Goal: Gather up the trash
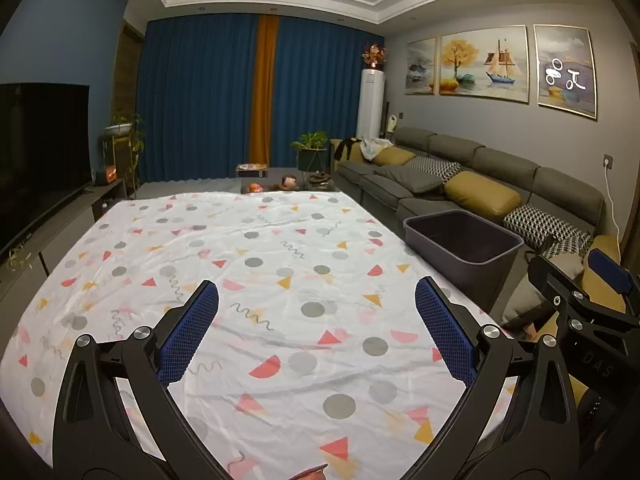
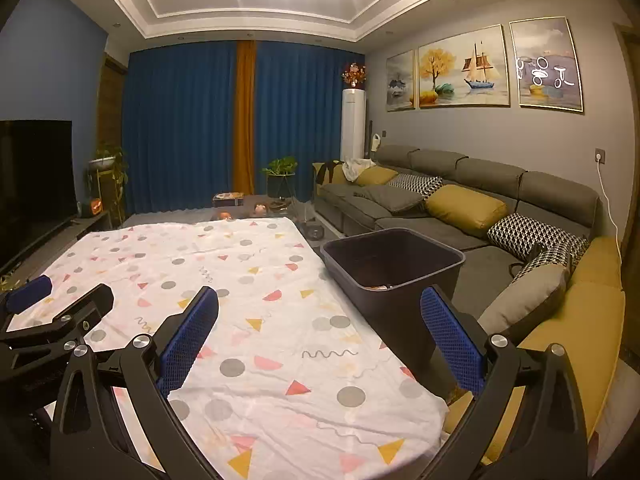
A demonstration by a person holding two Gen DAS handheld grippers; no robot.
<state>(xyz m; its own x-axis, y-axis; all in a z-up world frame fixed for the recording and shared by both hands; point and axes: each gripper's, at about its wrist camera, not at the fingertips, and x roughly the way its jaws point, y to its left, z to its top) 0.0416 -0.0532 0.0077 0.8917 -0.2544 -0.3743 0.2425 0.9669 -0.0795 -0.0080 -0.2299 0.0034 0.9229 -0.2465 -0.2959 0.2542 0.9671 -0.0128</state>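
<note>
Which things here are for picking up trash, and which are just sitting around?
For the job: dark bin beside the table, with scraps inside; left gripper and right gripper, jaws open, empty.

Just there: patterned tablecloth, sofa, TV, plants, paintings.

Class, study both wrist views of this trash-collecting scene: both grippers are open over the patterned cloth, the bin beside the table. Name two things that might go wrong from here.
1. The tablecloth lies wrinkled and loose; a low pass by the left gripper might snag and drag it.
2. The grey bin stands off the table's right edge, close beside the right gripper; a careless swing might knock it, or a drop might miss its rim.
</note>
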